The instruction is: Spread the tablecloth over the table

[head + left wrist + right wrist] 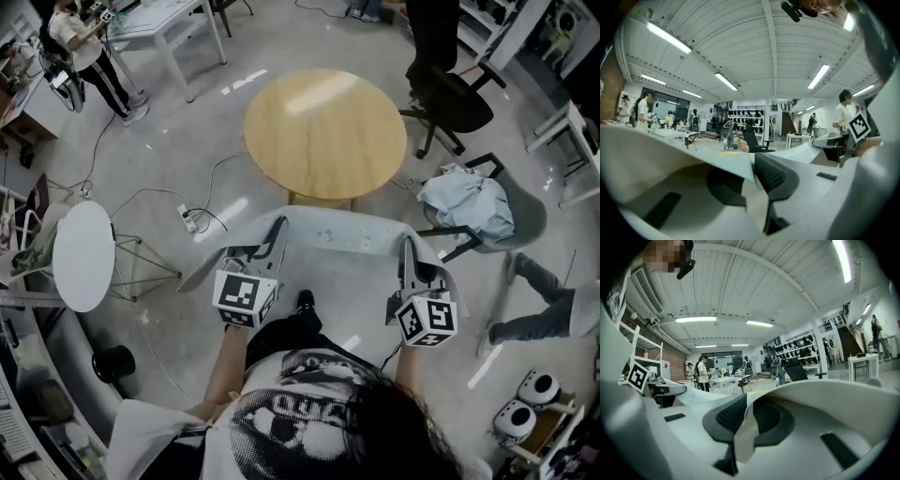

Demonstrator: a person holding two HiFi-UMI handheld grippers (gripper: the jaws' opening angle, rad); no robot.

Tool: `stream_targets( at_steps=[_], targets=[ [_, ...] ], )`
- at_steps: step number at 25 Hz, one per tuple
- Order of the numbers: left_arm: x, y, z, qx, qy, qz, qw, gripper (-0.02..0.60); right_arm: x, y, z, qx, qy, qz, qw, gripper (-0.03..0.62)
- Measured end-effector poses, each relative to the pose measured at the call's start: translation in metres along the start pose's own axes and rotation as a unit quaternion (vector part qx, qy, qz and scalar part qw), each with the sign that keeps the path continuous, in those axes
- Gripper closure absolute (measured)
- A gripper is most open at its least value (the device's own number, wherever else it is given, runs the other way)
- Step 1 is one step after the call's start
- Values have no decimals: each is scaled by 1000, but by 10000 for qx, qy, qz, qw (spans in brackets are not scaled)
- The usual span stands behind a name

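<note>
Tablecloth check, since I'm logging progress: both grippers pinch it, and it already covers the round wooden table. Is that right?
Not quite. The head view shows the round wooden table bare. The tablecloth hangs stretched between the left gripper and the right gripper, on the person's side of the table. Both grippers do pinch it.

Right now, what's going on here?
A person stands before the round table with a hand-held gripper in each hand. The left hand-held gripper and the right hand-held gripper each pinch an edge of the pale tablecloth, which is stretched between them in the air. The tabletop is bare; the tablecloth is not on it yet.
</note>
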State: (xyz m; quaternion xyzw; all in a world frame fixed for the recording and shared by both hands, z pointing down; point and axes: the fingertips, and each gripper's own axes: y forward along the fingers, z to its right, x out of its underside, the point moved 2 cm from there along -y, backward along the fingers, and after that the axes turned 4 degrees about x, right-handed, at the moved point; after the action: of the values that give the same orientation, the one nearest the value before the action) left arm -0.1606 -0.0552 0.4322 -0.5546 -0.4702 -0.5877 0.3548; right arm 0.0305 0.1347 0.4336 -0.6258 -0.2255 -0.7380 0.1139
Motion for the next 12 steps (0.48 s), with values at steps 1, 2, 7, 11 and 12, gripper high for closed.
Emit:
stream_targets(
  at_steps=[1,2,7,11,12],
  targets=[
    [-1,7,-3,11,-28,8,10000,526,-3,7,3,3,-12,12,10000,551],
    [-2,13,-5,25,-59,11,10000,526,-5,12,6,4,-28,14,10000,551],
    [-8,32,-11,40,-89,61,9999,526,-16,32,14,-44,-115,22,9999,551],
    [-14,43,-16,32,-4,32,10000,523,-22,48,19,-140,-270,-14,9995,549],
    [-17,46,-18,17,27,36,10000,523,-25,53,19,-186,-325,-14,9993,548]
  ],
)
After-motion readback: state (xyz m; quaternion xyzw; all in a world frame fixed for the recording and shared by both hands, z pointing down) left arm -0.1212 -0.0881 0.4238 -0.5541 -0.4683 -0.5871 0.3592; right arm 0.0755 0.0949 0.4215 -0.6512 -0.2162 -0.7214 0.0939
